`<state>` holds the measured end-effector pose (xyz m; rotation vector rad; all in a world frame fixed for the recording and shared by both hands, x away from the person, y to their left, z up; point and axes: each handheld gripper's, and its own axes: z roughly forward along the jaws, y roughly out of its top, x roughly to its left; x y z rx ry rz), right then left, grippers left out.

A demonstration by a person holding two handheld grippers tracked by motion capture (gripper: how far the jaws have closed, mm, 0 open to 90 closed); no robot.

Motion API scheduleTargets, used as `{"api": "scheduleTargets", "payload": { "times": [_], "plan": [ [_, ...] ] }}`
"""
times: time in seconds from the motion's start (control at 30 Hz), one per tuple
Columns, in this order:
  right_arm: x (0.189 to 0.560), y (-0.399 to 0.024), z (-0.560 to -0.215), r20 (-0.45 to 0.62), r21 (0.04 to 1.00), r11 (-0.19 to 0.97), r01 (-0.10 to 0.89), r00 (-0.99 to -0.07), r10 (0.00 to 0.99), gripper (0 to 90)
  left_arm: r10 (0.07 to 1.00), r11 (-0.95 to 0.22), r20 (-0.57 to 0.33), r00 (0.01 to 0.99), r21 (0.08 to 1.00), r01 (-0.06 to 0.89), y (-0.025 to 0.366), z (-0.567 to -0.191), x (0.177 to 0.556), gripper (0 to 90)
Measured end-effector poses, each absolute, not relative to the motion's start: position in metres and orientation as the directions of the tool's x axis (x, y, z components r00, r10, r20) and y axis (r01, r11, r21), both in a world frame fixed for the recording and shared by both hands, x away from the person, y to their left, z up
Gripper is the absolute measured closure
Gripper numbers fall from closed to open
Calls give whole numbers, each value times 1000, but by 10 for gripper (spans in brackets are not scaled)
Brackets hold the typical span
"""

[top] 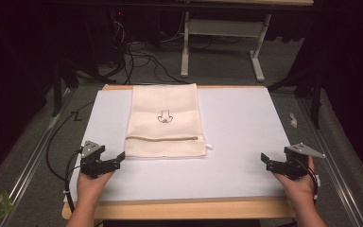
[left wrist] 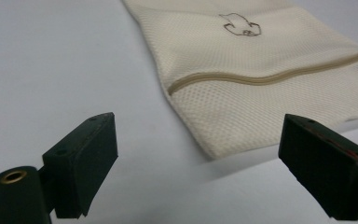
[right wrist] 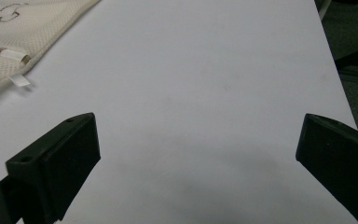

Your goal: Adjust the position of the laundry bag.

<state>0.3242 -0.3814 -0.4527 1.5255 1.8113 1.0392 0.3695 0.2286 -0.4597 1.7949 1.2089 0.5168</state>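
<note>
Mesh bag [top: 164, 122] flat on white table [top: 246, 137], left of centre, far end at table's back edge; left gripper [top: 116, 160] jaws wide, just off bag's near-left corner; right gripper [top: 267, 161] jaws wide, well apart from bag over bare table near right edge.

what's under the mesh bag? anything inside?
The mesh bag lies flat on the white table. Its zipper looks shut; the weave hides any contents.

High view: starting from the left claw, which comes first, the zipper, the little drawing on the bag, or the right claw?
From the left claw:
1. Zipper, just right of it, across the bag.
2. Drawing, farther up the bag.
3. Right claw, at the table's opposite side.
</note>
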Motion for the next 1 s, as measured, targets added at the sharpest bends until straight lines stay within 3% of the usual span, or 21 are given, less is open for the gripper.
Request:
{"api": "scheduleTargets", "payload": {
  "times": [0.23, 0.37, 0.57, 0.67, 0.87, 0.93, 1.0],
  "plan": [
    [323, -362, -451, 23, 831, 128, 541, -263, 964, 48, 856, -219, -60, 513, 857, 466, 214, -458, 373, 158],
    [324, -340, -450, 49, 823, 136, 552, -307, 951, 80, 850, -230, -52, 525, 859, 458, 205, -460, 381, 170],
    [337, -298, -444, -5, 808, 227, 543, -379, 925, 166, 839, -191, -124, 530, 845, 499, 201, -467, 391, 318],
    [363, -264, -443, 65, 799, 211, 563, -429, 901, 317, 852, -192, -147, 502, 805, 561, 197, -474, 399, 355],
    [402, -224, -454, 127, 783, 192, 592, -454, 882, 486, 864, -172, -183, 469, 768, 616, 196, -482, 409, 446],
    [414, -209, -460, 131, 760, 209, 615, -461, 878, 486, 870, -180, -173, 461, 759, 626, 195, -481, 410, 485],
    [424, -194, -468, 115, 738, 244, 629, -474, 873, 492, 880, -206, -135, 455, 755, 622, 195, -482, 411, 579]
  ]
}}
